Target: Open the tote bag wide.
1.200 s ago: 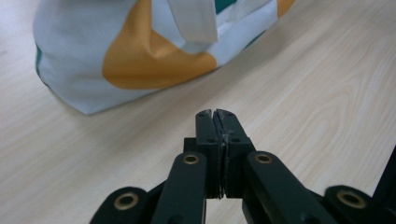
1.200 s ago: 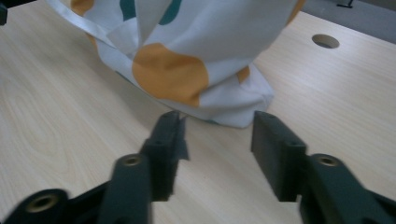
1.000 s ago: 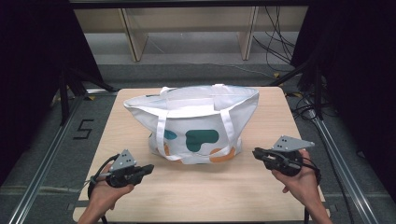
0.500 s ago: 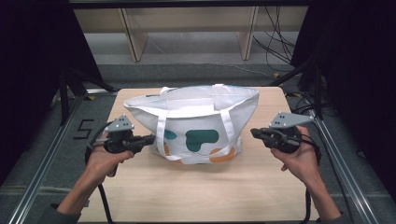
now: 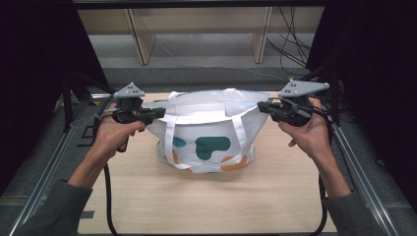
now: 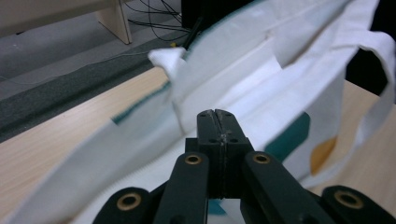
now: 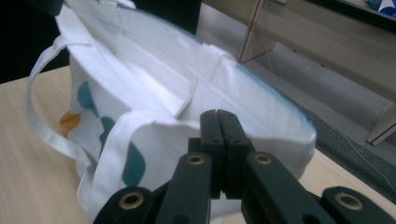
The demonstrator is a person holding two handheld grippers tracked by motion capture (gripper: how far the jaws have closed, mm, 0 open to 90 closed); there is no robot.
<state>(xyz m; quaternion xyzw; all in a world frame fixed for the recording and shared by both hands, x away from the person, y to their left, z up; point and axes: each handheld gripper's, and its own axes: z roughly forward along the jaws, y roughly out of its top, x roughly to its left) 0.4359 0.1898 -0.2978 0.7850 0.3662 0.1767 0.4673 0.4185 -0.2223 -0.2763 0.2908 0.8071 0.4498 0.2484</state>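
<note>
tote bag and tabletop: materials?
Tote bag: looks like thin matte white fabric, maybe nonwoven or laminated; it creases softly, with sewn strap handles and printed teal and orange blobs. Table: pale wood-grain top, probably laminate or plywood, smooth with low sheen.

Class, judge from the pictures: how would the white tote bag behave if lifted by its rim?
The bag is probably floppy: its thin fabric walls crease and bow. It likely weighs little, since it looks empty inside from the right gripper view. Its handles hang loose, so they would probably swing and the rim would sag between grip points.
</note>
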